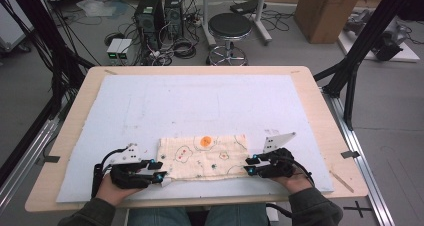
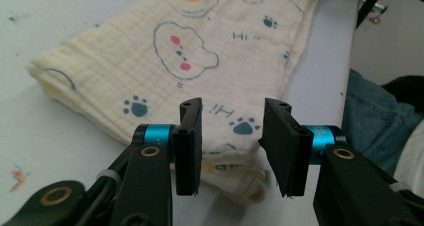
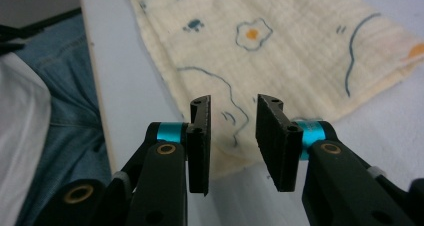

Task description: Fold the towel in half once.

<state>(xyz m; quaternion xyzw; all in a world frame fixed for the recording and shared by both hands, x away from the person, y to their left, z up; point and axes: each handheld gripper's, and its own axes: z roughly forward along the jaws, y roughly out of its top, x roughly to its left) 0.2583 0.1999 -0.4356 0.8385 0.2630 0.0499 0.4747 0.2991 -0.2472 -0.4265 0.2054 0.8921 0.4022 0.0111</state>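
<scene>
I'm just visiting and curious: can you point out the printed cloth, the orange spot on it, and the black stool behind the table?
cloth [image 1: 202, 157], high view, middle of the folded fabric.
orange spot [image 1: 205, 141], high view, centre of the round print near the far edge.
stool [image 1: 229, 25], high view, top of the round seat.

Cloth [image 1: 204, 156]: pale cream-yellow, crinkled weave w/ blue-outline clouds, pink dots, navy paw prints, orange-centred fried eggs, big orange disc, "Hi" lettering. Desk [image 1: 327, 131]: light wood, w/ pale blue-white mat [image 1: 200, 106] on top. Left gripper [image 2: 231, 136] & right gripper [image 3: 232, 136]: black, cyan rings, brass-coloured rivets. Person's jeans blue.
</scene>
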